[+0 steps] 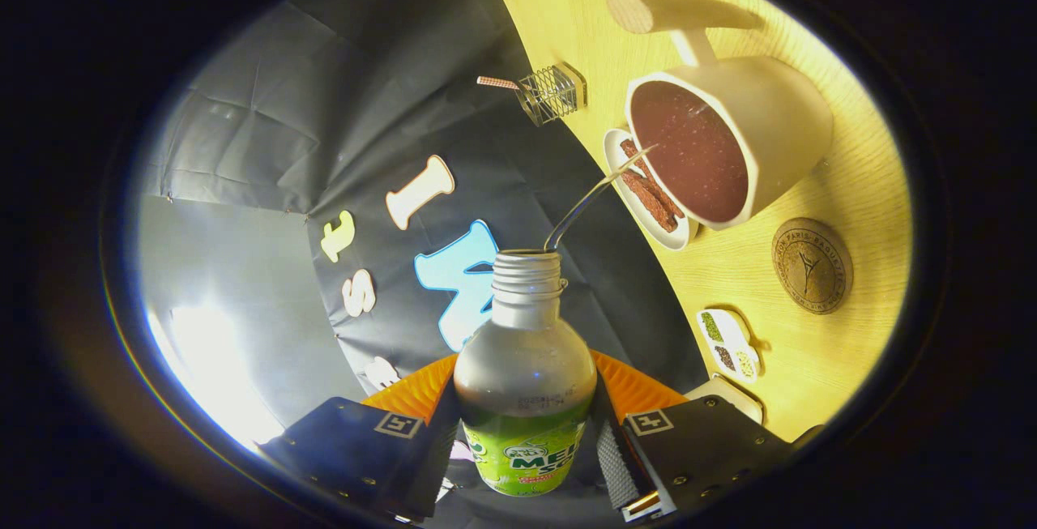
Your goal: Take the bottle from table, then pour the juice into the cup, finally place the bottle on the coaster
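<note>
1. The bottle [525, 375] is sitting between the tool's [527, 440] two fingers, both pressing on its sides.
2. A thin stream [595, 193] is running from the bottle's mouth into the cup [729, 144], far beyond the fingers on the table [818, 351].
3. A plate [648, 197] is lying just beside the cup.
4. The coaster [812, 265] is resting near the cup, apart from it.
5. A small wire basket [551, 94] is sitting beyond the plate.
</note>
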The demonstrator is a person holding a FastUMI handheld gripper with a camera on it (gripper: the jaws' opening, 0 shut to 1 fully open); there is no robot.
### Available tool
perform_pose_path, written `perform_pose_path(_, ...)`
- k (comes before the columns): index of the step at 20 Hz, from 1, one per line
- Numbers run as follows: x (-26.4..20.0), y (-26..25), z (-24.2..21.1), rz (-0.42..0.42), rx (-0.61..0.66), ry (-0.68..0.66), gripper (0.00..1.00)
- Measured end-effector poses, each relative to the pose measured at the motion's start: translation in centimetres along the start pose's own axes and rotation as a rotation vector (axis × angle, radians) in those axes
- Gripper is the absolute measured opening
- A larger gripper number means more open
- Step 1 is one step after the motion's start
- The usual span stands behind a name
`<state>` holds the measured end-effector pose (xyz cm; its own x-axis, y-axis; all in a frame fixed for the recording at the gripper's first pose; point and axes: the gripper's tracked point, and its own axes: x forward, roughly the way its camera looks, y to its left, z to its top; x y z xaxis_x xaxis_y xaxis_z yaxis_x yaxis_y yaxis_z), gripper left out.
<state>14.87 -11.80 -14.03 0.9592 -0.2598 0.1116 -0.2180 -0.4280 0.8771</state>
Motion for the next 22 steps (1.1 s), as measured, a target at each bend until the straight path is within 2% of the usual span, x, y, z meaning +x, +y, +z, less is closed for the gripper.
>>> perform_pose_path(22, -0.2, -3.4, 2.0, -0.043, -0.034, -0.019, 0.76)
